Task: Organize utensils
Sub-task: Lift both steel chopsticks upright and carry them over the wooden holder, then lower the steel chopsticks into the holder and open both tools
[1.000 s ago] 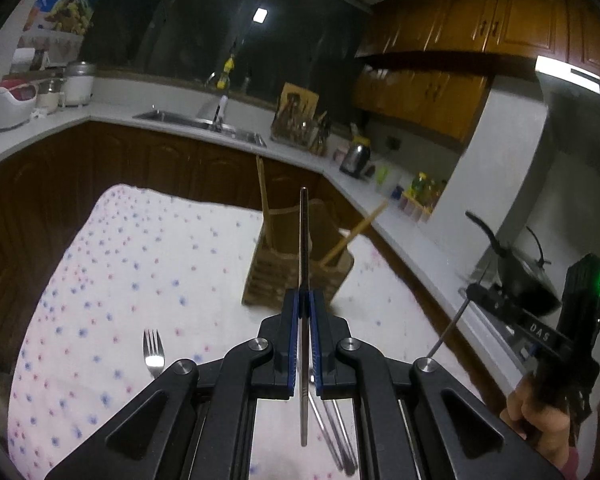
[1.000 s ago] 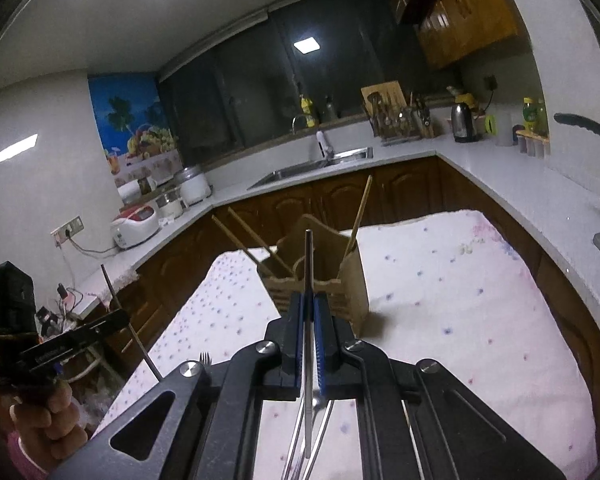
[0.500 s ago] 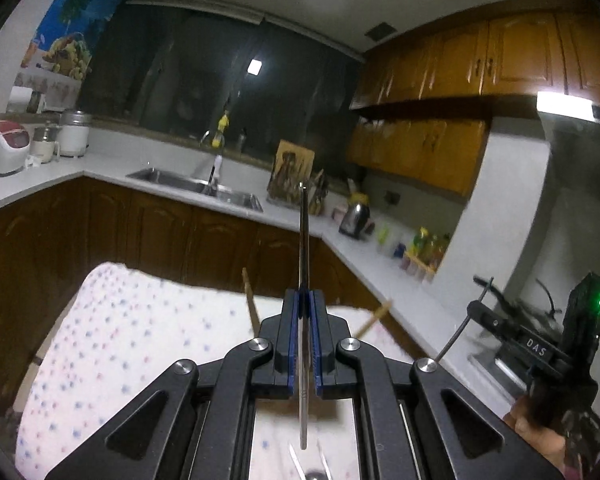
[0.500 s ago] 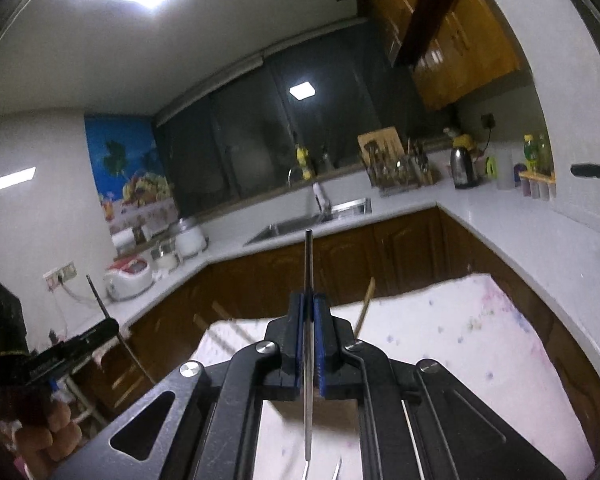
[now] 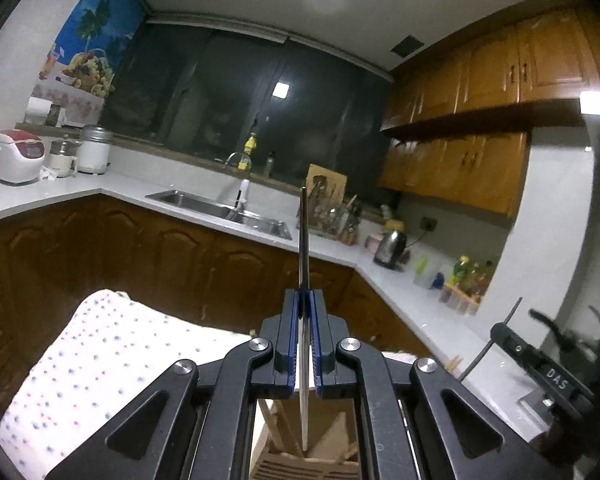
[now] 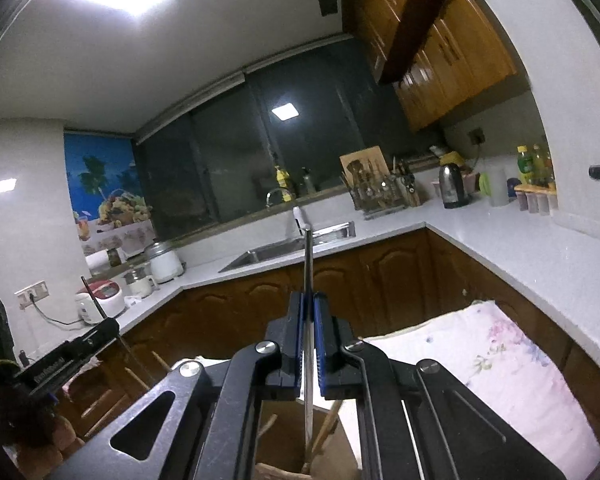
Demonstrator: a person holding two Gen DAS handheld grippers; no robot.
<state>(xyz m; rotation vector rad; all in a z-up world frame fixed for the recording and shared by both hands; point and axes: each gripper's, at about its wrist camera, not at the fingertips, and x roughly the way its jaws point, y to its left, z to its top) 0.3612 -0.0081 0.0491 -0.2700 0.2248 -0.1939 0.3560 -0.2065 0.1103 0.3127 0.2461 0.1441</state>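
My left tongs [image 5: 307, 340] are clenched on a thin, flat polished steel utensil handle [image 5: 303, 240], its blue-lined fingers [image 5: 291, 336] pressing both faces of the metal. The handle runs straight up past the tips, and its lower end hangs down into the slatted pale wooden utensil holder [image 5: 324, 460] right beneath. My right tongs [image 6: 309, 340] grasp a second slim steel utensil handle [image 6: 308, 264] the same way, edge-on and upright, with its lower end dipping into the open top of that same holder [image 6: 276, 440], where a few light wooden sticks [image 6: 326, 432] lean. I can't make out from these blurred lower edges whether either tip touches the holder's floor. The holder stands on the bench under a soft white cloth with small coloured dots [image 5: 96, 364]. Behind are a matte white worktop [image 6: 512, 252], a brushed steel sink [image 5: 220, 208] and glossy brown wooden cabinet doors [image 5: 172, 256]
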